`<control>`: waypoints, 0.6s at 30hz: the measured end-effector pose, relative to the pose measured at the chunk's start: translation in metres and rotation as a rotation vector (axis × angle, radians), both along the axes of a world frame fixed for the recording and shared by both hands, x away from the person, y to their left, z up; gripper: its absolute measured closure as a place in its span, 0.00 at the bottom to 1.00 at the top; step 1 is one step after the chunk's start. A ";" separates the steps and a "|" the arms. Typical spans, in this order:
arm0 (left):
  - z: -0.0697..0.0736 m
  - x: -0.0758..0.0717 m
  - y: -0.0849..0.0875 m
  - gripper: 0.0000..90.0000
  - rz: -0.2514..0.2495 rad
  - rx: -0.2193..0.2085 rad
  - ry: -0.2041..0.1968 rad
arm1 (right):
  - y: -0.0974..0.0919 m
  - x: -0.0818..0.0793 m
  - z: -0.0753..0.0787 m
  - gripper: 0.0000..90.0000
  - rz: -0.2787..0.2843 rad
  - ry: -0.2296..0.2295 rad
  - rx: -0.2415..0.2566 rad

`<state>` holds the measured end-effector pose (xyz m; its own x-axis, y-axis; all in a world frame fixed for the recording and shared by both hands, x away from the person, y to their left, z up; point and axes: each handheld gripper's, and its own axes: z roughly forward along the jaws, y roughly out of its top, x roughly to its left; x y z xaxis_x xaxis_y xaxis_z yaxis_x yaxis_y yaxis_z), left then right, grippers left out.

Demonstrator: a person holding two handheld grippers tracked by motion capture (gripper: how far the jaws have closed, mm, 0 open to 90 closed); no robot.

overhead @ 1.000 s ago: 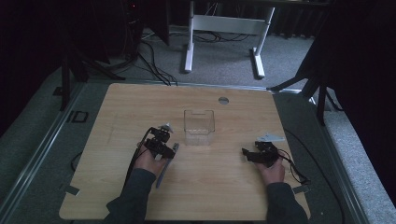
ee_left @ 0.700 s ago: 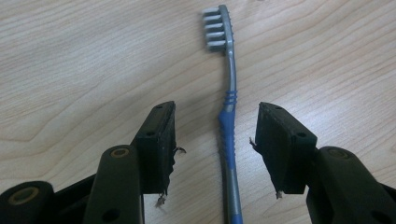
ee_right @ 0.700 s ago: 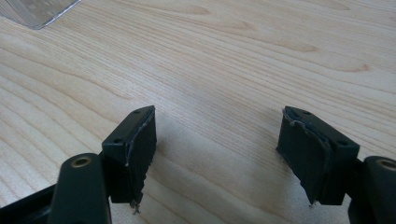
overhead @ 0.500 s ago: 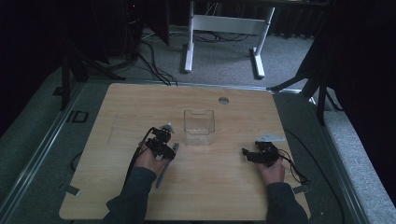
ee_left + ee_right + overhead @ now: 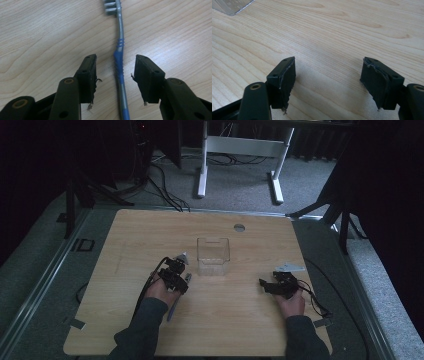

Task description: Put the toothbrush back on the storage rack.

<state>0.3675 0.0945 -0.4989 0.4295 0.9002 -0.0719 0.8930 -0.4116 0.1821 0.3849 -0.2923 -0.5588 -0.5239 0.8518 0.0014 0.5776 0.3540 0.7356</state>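
Observation:
A blue and grey toothbrush [image 5: 120, 45] lies flat on the wooden table [image 5: 140, 235], its bristle head pointing away from me. My left gripper [image 5: 116, 75] is open and low over it, one jaw on each side of the blue handle, neither touching it. From above, that left gripper [image 5: 179, 276] sits just left of a clear plastic box [image 5: 212, 256], and the toothbrush [image 5: 172, 309] handle sticks out beneath the hand. My right gripper [image 5: 328, 80] is open over bare wood with nothing between its jaws. In the high view the right gripper [image 5: 267, 286] is right of the box.
A corner of the clear box [image 5: 232, 5] shows at the top left of the right gripper view. A round cable hole [image 5: 239, 227] sits near the table's far edge. A white desk frame [image 5: 240, 147] and cables lie on the carpet beyond.

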 end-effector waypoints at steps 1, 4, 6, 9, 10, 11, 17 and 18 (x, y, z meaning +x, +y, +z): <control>-0.001 0.000 0.000 0.60 0.001 0.000 0.003 | 0.000 0.000 0.000 0.31 0.000 0.000 0.000; -0.003 0.001 -0.003 0.62 -0.001 0.010 0.015 | 0.000 0.000 0.000 0.31 0.000 0.000 0.000; -0.004 0.001 -0.003 0.63 -0.002 0.013 0.017 | 0.000 0.000 0.000 0.31 0.000 0.000 0.000; -0.006 0.002 -0.005 0.67 -0.003 0.029 0.030 | 0.000 0.000 0.000 0.31 0.000 0.000 0.001; -0.007 0.002 -0.006 0.67 0.001 0.032 0.029 | 0.000 0.000 0.000 0.31 0.000 0.001 0.001; -0.008 0.003 -0.007 0.68 0.000 0.036 0.033 | 0.000 0.000 0.000 0.31 0.000 0.000 0.001; -0.012 0.004 -0.010 0.71 -0.008 0.048 0.047 | 0.000 0.000 0.000 0.31 0.000 0.001 0.001; -0.012 0.004 -0.011 0.72 -0.011 0.050 0.051 | 0.000 0.000 0.000 0.31 0.000 0.001 0.001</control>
